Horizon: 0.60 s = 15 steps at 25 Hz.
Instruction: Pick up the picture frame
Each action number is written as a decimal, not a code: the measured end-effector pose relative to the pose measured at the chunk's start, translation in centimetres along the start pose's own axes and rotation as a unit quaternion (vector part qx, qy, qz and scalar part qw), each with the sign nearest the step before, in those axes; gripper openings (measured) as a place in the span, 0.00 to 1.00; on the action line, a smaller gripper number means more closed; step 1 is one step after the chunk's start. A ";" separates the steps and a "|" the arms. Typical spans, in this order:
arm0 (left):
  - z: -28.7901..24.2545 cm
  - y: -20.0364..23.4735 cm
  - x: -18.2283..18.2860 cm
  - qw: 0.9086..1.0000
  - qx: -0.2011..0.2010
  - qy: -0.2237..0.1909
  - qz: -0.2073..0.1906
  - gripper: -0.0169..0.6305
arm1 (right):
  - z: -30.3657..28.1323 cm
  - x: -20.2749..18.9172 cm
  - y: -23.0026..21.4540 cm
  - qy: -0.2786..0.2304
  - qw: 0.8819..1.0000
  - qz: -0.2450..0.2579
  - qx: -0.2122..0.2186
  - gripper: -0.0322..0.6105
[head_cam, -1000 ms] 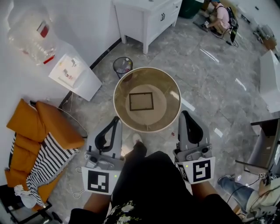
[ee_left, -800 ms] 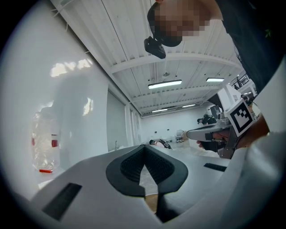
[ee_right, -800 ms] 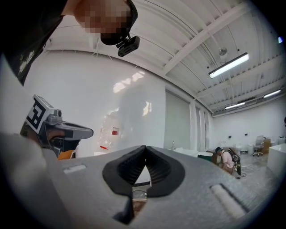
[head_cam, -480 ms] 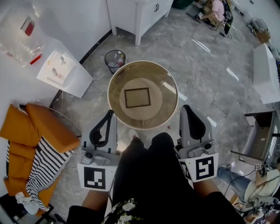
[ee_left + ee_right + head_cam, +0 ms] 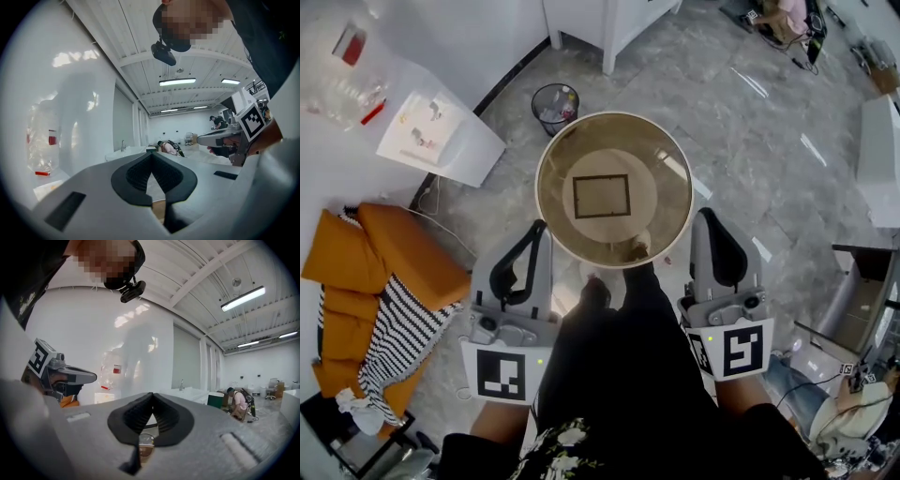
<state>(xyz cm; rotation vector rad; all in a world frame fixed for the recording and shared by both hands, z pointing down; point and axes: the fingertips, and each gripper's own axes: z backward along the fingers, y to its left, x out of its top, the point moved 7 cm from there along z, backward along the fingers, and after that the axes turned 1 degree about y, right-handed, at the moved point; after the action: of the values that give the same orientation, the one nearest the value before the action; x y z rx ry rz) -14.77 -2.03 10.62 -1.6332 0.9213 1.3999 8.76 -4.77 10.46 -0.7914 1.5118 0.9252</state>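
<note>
Dark picture frame point(image 5: 601, 196) is laid flat on table point(image 5: 558, 225) ahead of left gripper point(image 5: 536, 234) and right gripper point(image 5: 708, 220); both closed, empty, as frame is not yet reached

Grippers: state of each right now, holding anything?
Left gripper: closed, holding nothing.
Right gripper: closed, holding nothing.
The picture frame lies untouched on the round table.
</note>
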 end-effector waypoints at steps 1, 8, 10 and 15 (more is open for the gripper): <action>-0.4 -0.1 0.0 1.000 0.004 0.001 0.000 0.05 | -0.5 0.0 -0.4 -0.001 1.000 0.001 0.004 0.05; -3.9 0.1 1.7 0.999 0.048 0.006 -0.003 0.05 | -4.8 1.5 -3.9 -0.024 0.999 0.007 0.048 0.05; -4.9 0.0 2.2 0.998 0.064 0.007 -0.003 0.05 | -5.9 1.6 -5.1 -0.029 0.998 0.006 0.059 0.04; -7.3 0.1 3.2 0.995 0.103 0.005 -0.009 0.05 | -8.9 1.8 -7.6 -0.038 0.995 0.002 0.093 0.04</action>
<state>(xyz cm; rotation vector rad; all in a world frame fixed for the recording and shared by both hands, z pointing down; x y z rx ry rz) -11.31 -8.77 8.10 -1.4919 1.0185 1.2411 11.07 -16.13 8.20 -0.6111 1.5085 0.7960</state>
